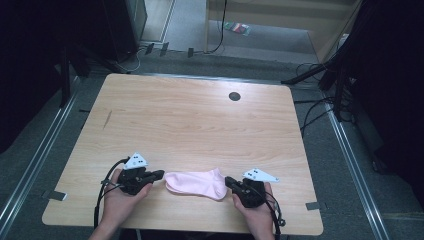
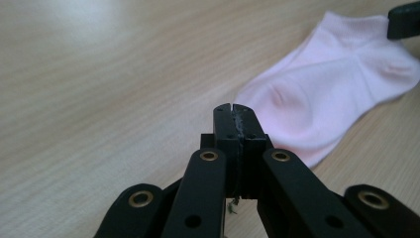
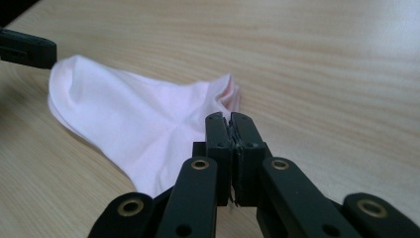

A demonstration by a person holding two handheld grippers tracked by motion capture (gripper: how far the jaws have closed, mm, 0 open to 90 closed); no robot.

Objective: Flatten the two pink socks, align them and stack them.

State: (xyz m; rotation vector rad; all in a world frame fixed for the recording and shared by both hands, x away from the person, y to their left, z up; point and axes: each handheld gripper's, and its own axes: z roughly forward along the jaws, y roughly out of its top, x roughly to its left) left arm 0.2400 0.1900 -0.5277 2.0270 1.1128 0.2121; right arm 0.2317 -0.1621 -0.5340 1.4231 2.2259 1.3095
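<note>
A pink ankle sock (image 1: pixel 196 183) lay flat near the front edge of the wooden table (image 1: pixel 190 115), between the two grippers. The left gripper (image 1: pixel 159 174) and right gripper (image 1: pixel 229 181) both had their jaws pressed together on nothing, tips just beside the sock. Nothing looked handled yet; any folding or moving seemingly remained.

The table (image 1: pixel 200 120) is pale wood-grain, smooth with a soft sheen near the upper left of the left gripper view. The sock (image 1: pixel 197 183) is pink knit cloth — matt, fine-ribbed, softly creased. Both grippers, left (image 2: pixel 232 110) and right (image 3: pixel 228 119), look like matt black plastic with brass-coloured rivets — their pads scuffed.
</note>
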